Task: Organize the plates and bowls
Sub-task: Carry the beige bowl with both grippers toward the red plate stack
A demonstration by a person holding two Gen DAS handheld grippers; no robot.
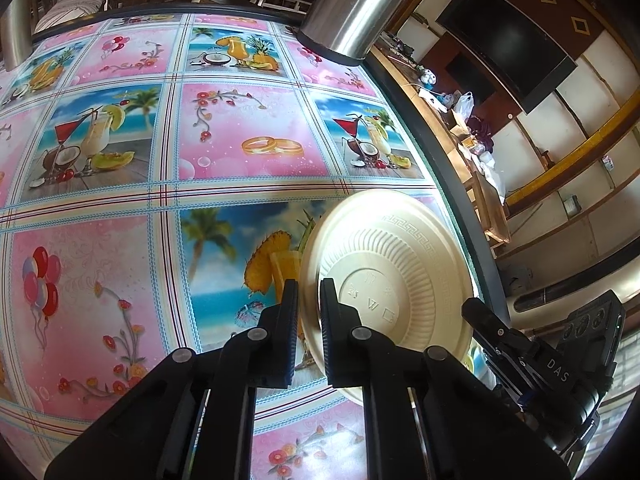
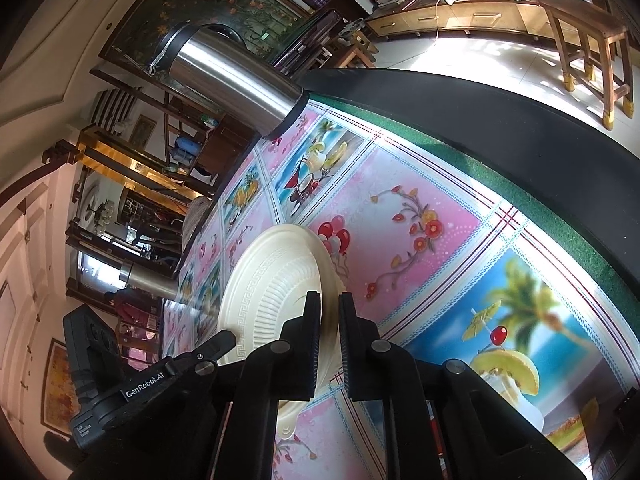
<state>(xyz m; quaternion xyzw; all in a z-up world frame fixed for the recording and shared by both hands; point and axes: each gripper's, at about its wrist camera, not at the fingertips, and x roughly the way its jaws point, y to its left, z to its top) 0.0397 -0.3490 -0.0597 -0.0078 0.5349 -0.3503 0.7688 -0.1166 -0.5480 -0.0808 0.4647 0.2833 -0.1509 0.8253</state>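
Black fingers of the left gripper [image 1: 308, 300] stand narrow, pinched on the rim of a cream plate [image 1: 400, 268] that stands on edge, underside facing right, its rim running between the two pads. From the other side, the right gripper [image 2: 329, 308] clamps the opposite rim of that plate [image 2: 272, 292], jaws equally narrow. Beneath lies the patterned tablecloth [image 1: 200, 140]. Farther off, near the table's edge, stands a steel flask [image 1: 352, 4].

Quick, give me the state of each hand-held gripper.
Left hand-held gripper: closed on the rim of the cream plate.
Right hand-held gripper: closed on the same plate's rim, at another spot.
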